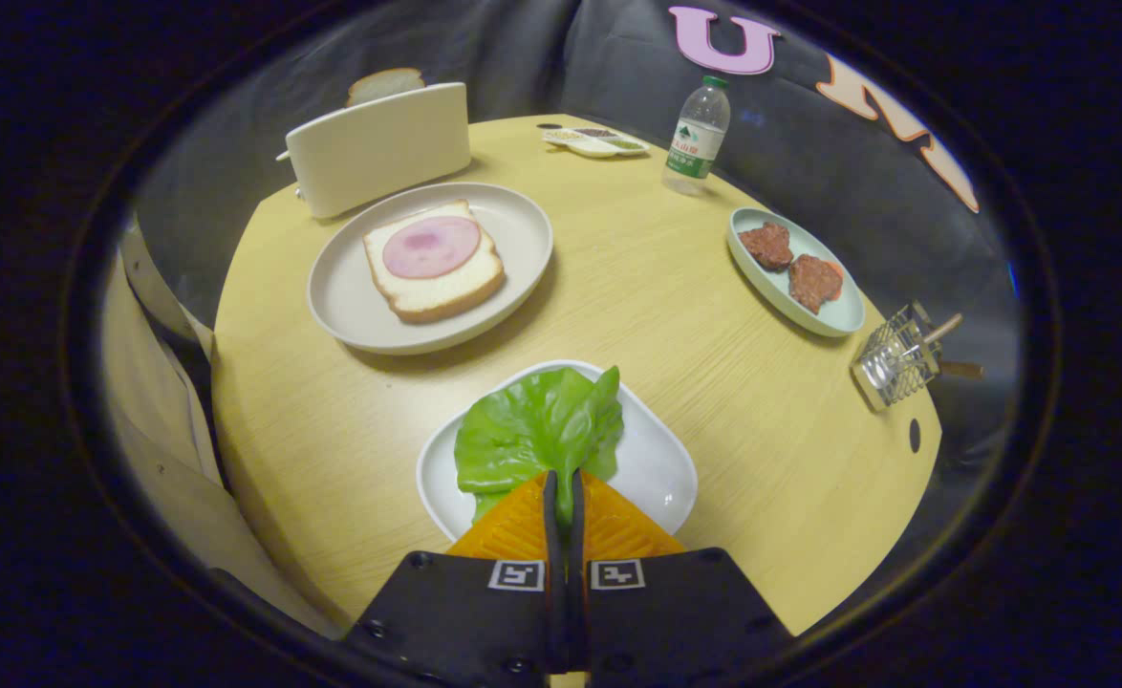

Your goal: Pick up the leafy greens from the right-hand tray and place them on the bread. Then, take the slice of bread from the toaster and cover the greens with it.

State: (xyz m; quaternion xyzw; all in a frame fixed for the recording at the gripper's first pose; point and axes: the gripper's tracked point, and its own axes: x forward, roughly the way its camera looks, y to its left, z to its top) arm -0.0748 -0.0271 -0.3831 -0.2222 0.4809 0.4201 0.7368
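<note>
The leafy greens (537, 428) lie on a white tray (661, 468) just ahead of my fingers. My gripper (563, 478) is shut on the near edge of the greens, with a thin strip of leaf pinched between the two fingers. Beyond the tray, a slice of bread topped with a round of pink ham (433, 258) rests on a grey plate (351, 301). Behind that plate stands a cream toaster (379, 145) with a slice of bread (384, 84) sticking up out of its slot.
A pale green dish (833, 320) with two brown patties sits to the right on the round wooden table (647, 287). A water bottle (698, 137) and a small sauce tray (594, 141) stand at the far side. A wire rack (897, 358) sits near the right edge.
</note>
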